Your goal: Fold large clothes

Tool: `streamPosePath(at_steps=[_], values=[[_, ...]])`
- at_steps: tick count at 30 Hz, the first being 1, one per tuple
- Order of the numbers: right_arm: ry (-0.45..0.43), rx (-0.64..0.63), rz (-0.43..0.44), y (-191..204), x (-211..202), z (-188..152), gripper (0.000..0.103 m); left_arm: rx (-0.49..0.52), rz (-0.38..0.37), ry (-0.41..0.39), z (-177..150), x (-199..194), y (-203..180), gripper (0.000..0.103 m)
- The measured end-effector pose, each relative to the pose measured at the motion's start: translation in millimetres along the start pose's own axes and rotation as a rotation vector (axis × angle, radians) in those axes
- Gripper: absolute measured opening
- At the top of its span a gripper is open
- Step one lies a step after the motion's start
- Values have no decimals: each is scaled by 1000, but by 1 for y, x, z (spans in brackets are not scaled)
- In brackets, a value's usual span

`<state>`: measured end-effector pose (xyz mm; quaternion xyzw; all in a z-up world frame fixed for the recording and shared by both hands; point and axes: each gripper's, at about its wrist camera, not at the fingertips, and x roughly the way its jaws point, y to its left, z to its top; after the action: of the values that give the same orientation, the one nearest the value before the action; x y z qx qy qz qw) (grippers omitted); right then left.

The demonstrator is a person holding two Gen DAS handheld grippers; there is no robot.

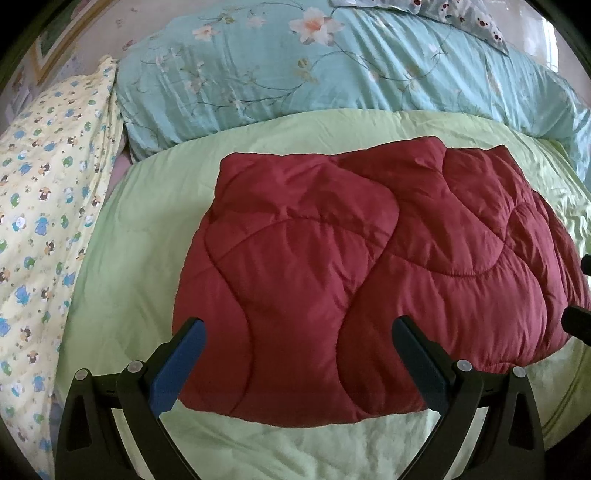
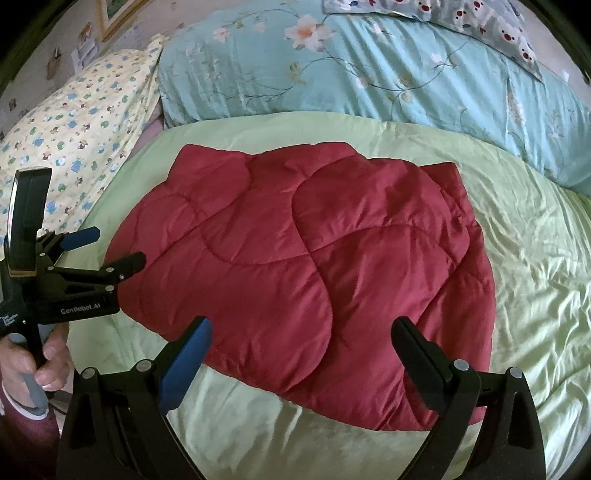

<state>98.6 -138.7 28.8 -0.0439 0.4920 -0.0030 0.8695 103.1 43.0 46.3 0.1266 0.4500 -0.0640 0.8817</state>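
Dark red quilted padded garment (image 1: 369,266), folded into a puffy rectangle with curved stitch lines, lies on pale green bedsheet (image 1: 140,258) directly ahead of both claws. Left gripper (image 1: 299,332) and right gripper (image 2: 301,330): spread wide, holding nothing.

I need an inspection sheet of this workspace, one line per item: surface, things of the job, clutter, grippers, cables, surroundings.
Surface: light green bedspread, wrinkled on the right side.
Job's things: dark red quilted garment, lying folded into a compact shape on the bedspread.
Clutter: yellow animal-print pillow at the left; teal floral duvet behind; grey dotted fabric at the top right.
Grippers: left gripper open, holding nothing; right gripper open, holding nothing; both above the near edge of the garment.
Cables: nothing seen.
Surroundings: wall with a framed picture and small stickers.
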Motion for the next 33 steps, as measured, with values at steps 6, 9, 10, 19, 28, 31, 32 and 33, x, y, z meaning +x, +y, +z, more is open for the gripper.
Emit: streamPosePath(at_steps=[6,9,10,19,28,31,32,33], values=[[4,7,2,-3,3,2,98,0,5,6,2,3,-3,102],[5,12,3,-5,4,2,98,1,7,6,3,4,-3,102],[5,13,4,-5,5,2,98,1,6,6,4,4,-3,102],[8,25,14,-12,9,3,98,7,10,3,6,6,-7,102],[6,33,12,-16,10,3,98,12,21,-4,8,7,-10,102],[9,39,10,-18,11,3,98,3,11,4,9,9,-7,102],[11,41,12,-19,12,4,98,-1,8,7,10,10,-7,102],[12,43,12,-20,13,4,98,-4,1,11,10,12,-6,102]])
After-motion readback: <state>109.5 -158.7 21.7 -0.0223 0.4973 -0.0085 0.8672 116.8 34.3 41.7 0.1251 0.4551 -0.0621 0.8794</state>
